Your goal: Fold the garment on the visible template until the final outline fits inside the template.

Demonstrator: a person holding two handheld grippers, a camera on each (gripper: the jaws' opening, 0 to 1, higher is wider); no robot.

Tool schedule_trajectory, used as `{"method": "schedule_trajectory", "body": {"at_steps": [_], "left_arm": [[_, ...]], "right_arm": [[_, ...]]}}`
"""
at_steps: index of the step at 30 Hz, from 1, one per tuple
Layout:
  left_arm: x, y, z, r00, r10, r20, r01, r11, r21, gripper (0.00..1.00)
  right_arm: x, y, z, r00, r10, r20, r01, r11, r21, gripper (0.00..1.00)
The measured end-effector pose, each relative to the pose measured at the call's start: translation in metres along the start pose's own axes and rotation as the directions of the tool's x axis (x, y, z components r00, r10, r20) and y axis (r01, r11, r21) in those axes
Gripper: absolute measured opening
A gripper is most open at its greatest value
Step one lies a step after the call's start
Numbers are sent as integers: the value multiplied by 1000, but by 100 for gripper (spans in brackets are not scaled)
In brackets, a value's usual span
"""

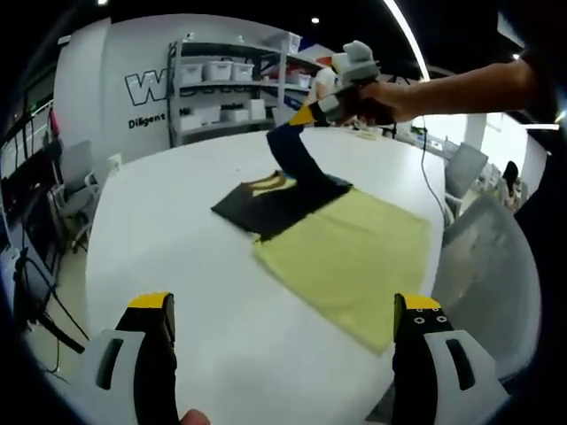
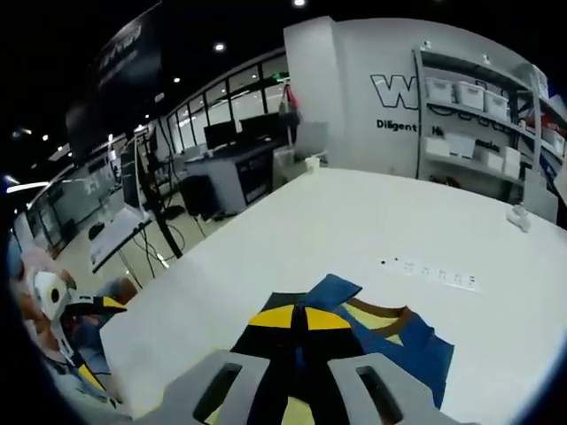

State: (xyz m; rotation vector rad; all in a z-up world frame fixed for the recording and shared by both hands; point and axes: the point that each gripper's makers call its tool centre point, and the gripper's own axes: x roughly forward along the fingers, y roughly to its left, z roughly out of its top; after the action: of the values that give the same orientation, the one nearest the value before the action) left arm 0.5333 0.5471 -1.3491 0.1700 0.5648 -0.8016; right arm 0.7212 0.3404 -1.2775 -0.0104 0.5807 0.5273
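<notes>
A dark navy garment with yellow stripes lies on the white table, partly over the near corner of a yellow-green template. One flap of it is pulled up off the table by my right gripper, held in a person's hand and shut on the cloth. In the right gripper view the yellow-tipped right gripper pinches a dark fold of the garment, which spreads blue, black and yellow below it. My left gripper hovers open above the table's near side, short of the template, holding nothing.
Shelves with white bins stand against the far wall. A power strip and a small white object lie on the table beyond the garment. Office chairs and desks surround the table.
</notes>
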Motion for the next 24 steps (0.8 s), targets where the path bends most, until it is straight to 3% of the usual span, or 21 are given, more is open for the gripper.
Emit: {"method": "schedule_trajectory", "body": {"at_steps": [11,24], "left_arm": [[-1,-2,-4,1000,-9,-3,9,1000,23,99],[-5,4,-9,1000,5,-8,-5,1000,4,99]], "right_arm": [[18,10,-24,999,-1,-45,3,1000,31,0],[38,14,-37,996,21,-91,-17,999,45,0]]}}
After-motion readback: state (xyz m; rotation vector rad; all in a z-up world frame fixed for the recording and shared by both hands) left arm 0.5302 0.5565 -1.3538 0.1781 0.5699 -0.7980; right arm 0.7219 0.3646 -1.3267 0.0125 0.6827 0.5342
